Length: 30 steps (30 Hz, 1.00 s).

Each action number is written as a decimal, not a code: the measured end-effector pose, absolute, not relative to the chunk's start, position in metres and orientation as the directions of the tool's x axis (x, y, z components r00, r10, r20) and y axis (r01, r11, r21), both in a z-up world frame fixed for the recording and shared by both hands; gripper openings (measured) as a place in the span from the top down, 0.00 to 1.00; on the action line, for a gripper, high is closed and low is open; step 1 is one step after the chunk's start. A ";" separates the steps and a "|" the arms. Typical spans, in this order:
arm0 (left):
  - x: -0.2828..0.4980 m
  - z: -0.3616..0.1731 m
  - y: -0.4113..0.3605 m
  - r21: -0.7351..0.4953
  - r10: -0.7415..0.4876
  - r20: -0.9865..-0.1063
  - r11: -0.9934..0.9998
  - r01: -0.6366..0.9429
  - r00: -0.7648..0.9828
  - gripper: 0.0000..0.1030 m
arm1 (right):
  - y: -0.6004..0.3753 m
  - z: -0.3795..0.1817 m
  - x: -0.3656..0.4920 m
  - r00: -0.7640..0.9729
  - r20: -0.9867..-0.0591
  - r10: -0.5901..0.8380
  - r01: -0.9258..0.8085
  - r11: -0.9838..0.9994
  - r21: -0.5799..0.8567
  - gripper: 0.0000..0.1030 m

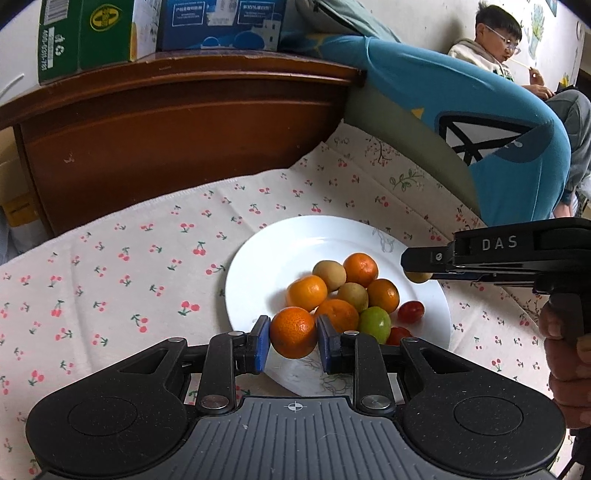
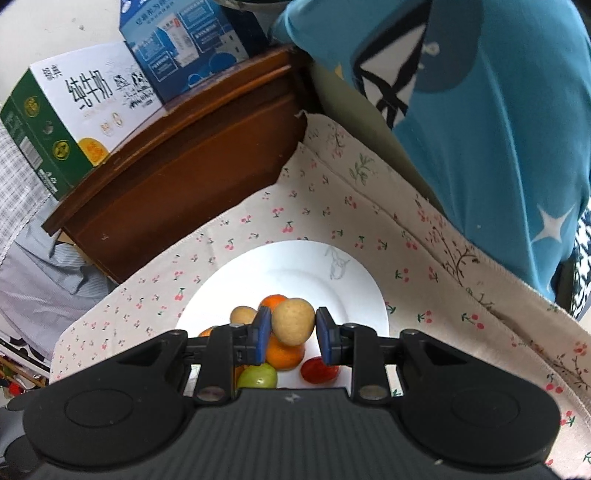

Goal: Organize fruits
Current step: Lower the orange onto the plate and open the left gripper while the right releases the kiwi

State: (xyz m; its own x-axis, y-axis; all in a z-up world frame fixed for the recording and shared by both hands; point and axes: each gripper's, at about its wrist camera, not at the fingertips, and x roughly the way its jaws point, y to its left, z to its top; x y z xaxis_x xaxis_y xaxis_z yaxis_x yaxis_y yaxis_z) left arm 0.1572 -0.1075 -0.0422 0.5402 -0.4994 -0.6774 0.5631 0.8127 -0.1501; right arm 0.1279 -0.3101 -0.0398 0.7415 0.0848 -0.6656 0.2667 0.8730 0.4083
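A cherry-print cloth [image 1: 147, 266] abuts a wooden cabinet [image 1: 166, 140] bearing a green carton [image 1: 92, 33] and blue box [image 1: 221, 22].

Your white plate [image 1: 266, 258] lies on the cherry-print cloth and carries a touching cluster of fruit: orange tangerines [image 1: 360, 268], two tan round fruits [image 1: 329, 275], one green fruit [image 1: 375, 324] and red cherry tomatoes [image 1: 410, 311] at the near right. One tangerine [image 1: 293, 332] is lifted over the near rim; one tan fruit [image 2: 293, 321] is lifted above the pile.
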 end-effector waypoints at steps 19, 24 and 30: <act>0.152 -0.004 -0.086 -0.174 -0.495 -0.638 0.839 0.516 0.590 0.49 | -0.300 -0.020 0.118 0.787 -0.609 0.097 0.218 0.880 0.422 0.72; 0.144 0.008 -0.063 -0.164 -0.469 -0.618 0.862 0.480 0.631 0.41 | -0.286 -0.011 0.104 0.800 -0.587 0.123 0.169 0.893 0.418 0.71; 0.131 0.009 -0.033 -0.190 -0.448 -0.622 0.882 0.431 0.642 0.40 | -0.270 -0.010 0.087 0.803 -0.576 0.153 0.132 0.897 0.422 0.71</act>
